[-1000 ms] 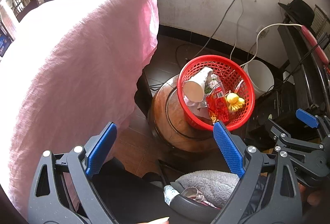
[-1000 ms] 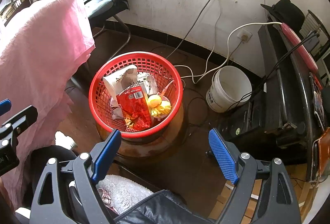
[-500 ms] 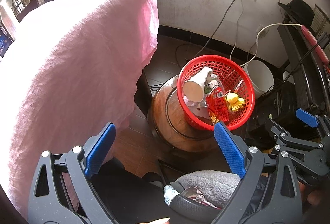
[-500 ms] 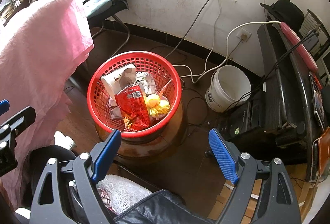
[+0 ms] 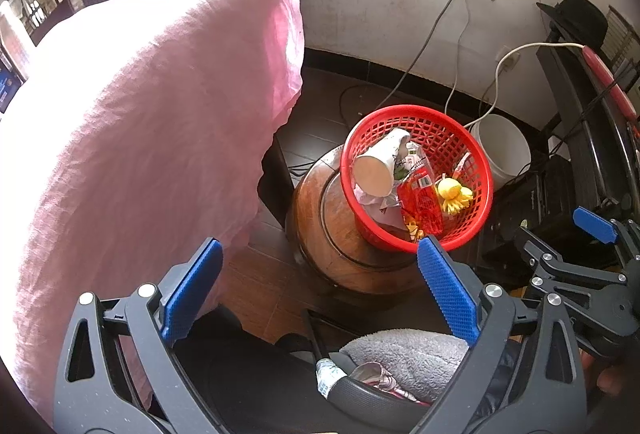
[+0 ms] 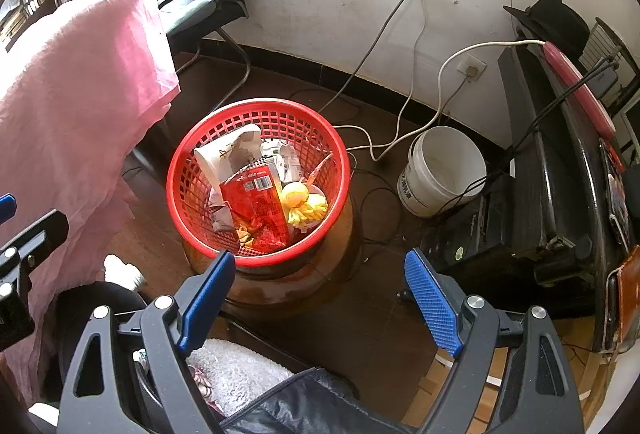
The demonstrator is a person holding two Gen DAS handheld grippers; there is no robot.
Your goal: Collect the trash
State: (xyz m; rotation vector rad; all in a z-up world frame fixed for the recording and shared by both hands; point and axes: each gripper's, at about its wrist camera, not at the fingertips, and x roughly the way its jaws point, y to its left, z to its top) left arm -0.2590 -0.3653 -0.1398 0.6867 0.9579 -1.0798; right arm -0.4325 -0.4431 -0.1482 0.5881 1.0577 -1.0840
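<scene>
Pink cloth (image 5: 152,138) draped at left, clear of work area. Red basket (image 6: 184,170) perched on wooden stool (image 5: 332,242), likely for reach. Trash inside: paper cup (image 5: 378,166), red wrapper (image 6: 256,210), yellow wrapper (image 6: 306,204). Left tongs (image 5: 320,294) and right tongs (image 6: 320,298) spread wide, empty.

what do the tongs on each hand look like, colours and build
Both match. The left tongs have two dark grey, speckled plastic fingers with triangular cut-outs and silver bolt heads at the pivots; each finger ends in a bright blue pad with a fine grid texture. The right tongs are the same: grey frame, silver bolts, blue ribbed pads. No cables or markings show on either.
</scene>
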